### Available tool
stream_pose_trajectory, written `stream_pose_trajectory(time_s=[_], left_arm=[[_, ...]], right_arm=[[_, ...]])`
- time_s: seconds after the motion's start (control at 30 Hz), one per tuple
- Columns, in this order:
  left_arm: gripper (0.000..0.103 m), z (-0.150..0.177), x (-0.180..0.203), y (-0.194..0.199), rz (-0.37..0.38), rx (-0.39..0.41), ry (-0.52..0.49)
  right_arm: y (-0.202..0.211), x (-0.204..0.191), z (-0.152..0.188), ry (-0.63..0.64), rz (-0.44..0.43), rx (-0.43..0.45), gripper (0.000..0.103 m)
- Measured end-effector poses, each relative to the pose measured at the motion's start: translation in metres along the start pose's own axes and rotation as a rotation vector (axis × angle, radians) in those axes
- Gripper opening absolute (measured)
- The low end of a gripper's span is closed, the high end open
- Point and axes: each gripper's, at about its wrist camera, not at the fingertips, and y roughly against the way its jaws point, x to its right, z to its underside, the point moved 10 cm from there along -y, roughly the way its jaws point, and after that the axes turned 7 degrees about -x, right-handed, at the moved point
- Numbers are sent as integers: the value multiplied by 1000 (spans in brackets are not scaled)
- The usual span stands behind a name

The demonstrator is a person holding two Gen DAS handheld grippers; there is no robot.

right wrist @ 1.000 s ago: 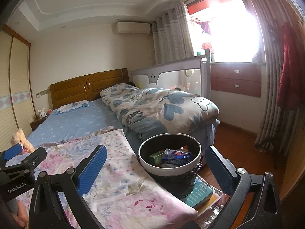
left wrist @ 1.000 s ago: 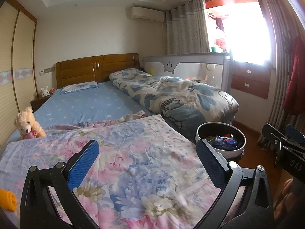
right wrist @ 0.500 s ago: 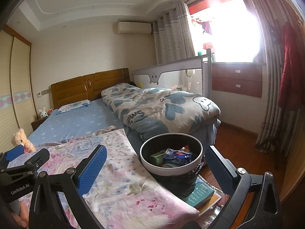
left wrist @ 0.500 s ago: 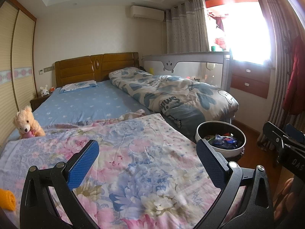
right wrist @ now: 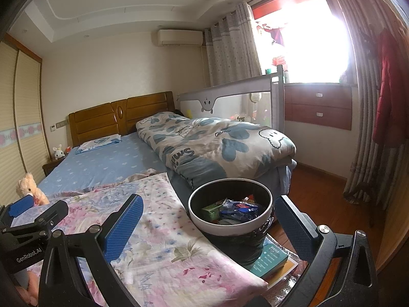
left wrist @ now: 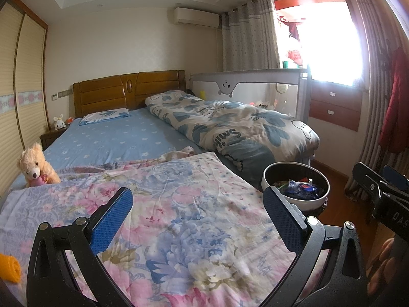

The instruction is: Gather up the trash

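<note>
Trash (right wrist: 230, 208): wrappers and a green carton, heaped inside the bin (right wrist: 204, 223), well below its white rim. Bin upright just beside the right edge of the bed (left wrist: 179, 192), near the foot corner, resting on a teal book (right wrist: 273, 257).

Next to nothing changed over the last second. Same framing in both views, only a slight drift of the bin upward in the right wrist view. Nothing picked up, nothing dropped, same heap in the bin.

Left gripper (left wrist: 198, 197): fingers spread wide, empty, hovering over the floral sheet at the foot of the bed. Right gripper (right wrist: 209, 202): fingers spread wide too, empty, bracketing the bin from the near side without touching it.

Probably a pause between pieces, or a look around for what is left. No loose wrapper visible anywhere on the sheet or on the blue half of the bed. One orange thing (left wrist: 9, 270) at the near left corner of the bed, cut off by the frame, too little shown to call trash or not. Bear (left wrist: 34, 165) by the left edge: a toy, not for the bin.

Likely close to done, pending a check of that orange thing and of the floor outside the frames.
</note>
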Motion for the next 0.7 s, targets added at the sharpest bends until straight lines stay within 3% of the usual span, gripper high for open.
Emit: stream_pose_trajectory(time_s=[0.7], left_arm=[[103, 8, 4, -7, 5, -16, -15]], right_arm=[[-3, -11, 3, -4, -6, -17, 103]])
